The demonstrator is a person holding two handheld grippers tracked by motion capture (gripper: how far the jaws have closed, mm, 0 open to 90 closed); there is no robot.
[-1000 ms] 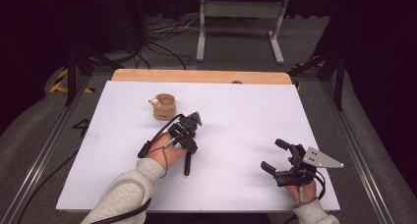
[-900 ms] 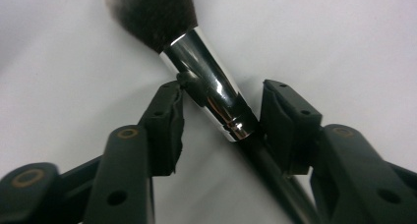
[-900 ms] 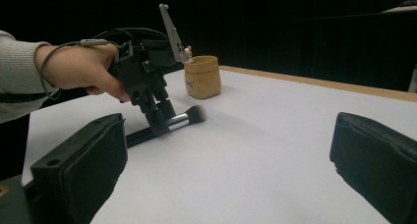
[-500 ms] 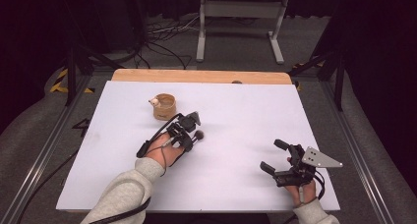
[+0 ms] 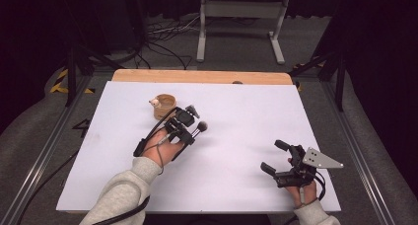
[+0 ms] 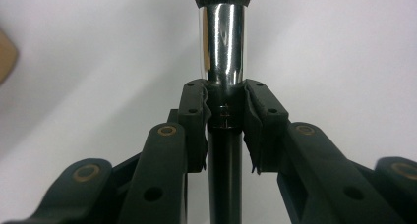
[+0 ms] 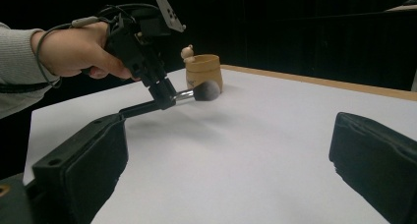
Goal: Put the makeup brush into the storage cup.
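Note:
A makeup brush (image 5: 201, 127) with a dark handle, chrome ferrule (image 6: 223, 42) and grey bristle head (image 7: 209, 90) hangs level a little above the white table. My left gripper (image 5: 189, 137) is shut on it where ferrule meets handle, and the pads (image 6: 195, 116) press from both sides. Just beyond the brush stands a small wooden cup (image 5: 164, 105) with a little pale figure on its rim (image 7: 187, 53). My right gripper (image 5: 272, 156) rests near the table's front right, jaws wide open with nothing between them (image 7: 228, 175).
The white sheet (image 5: 246, 111) covers the table, with a wooden board edge (image 5: 197, 76) along the far side. Metal rails run down both sides, and a stand (image 5: 239, 10) and cables lie on the floor behind.
The brush lay on the table under my left gripper a second ago; now the jaws are shut on it and it has risen, head pointing right. The right gripper has not moved.

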